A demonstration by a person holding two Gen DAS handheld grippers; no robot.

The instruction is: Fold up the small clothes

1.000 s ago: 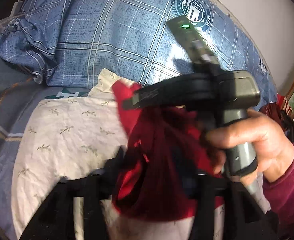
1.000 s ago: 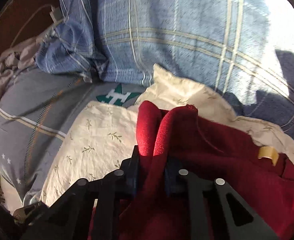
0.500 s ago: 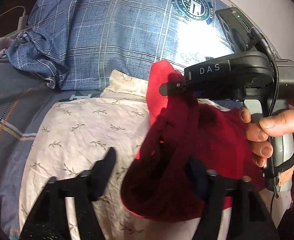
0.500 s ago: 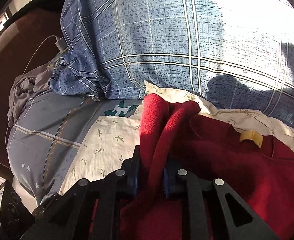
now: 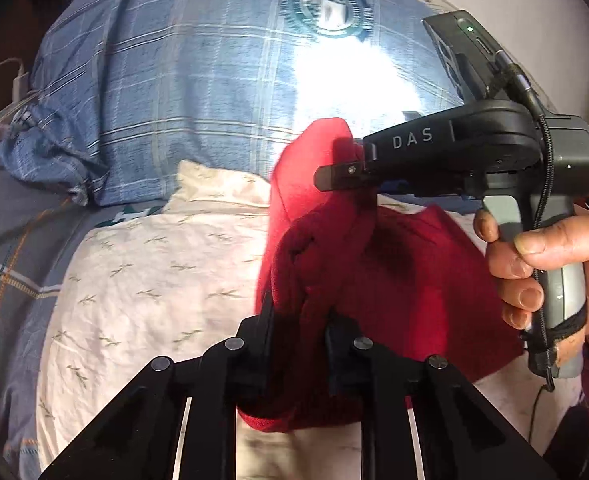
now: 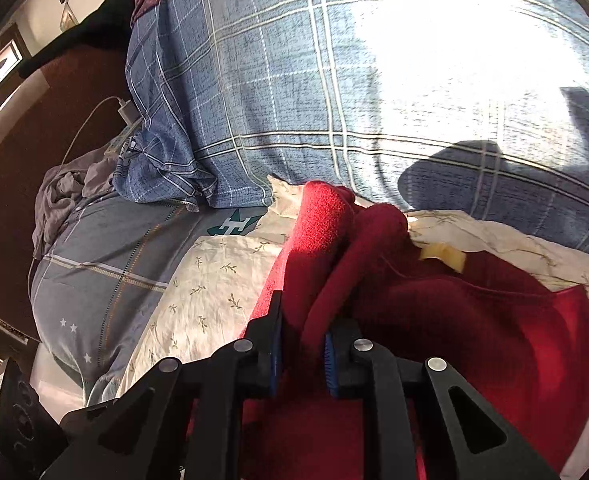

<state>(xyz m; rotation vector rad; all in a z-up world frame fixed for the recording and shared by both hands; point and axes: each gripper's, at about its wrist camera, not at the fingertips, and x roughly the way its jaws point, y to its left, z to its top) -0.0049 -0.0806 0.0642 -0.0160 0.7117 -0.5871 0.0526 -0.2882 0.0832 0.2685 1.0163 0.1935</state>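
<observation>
Both grippers are on the soft dark-red knitted garment (image 5: 394, 280), bunched above the cream leaf-print pillow (image 5: 154, 264). Left gripper (image 5: 298, 344) jaws have just closed, pinching a fold; right gripper (image 6: 300, 344) jaws clamp another. Limp, light cloth; edges look the best hold.

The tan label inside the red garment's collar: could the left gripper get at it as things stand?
Probably not right now. The left gripper has just closed on a bunched fold of the red garment, so it is occupied. The tan label itself lies exposed on top, beside the right gripper.
</observation>
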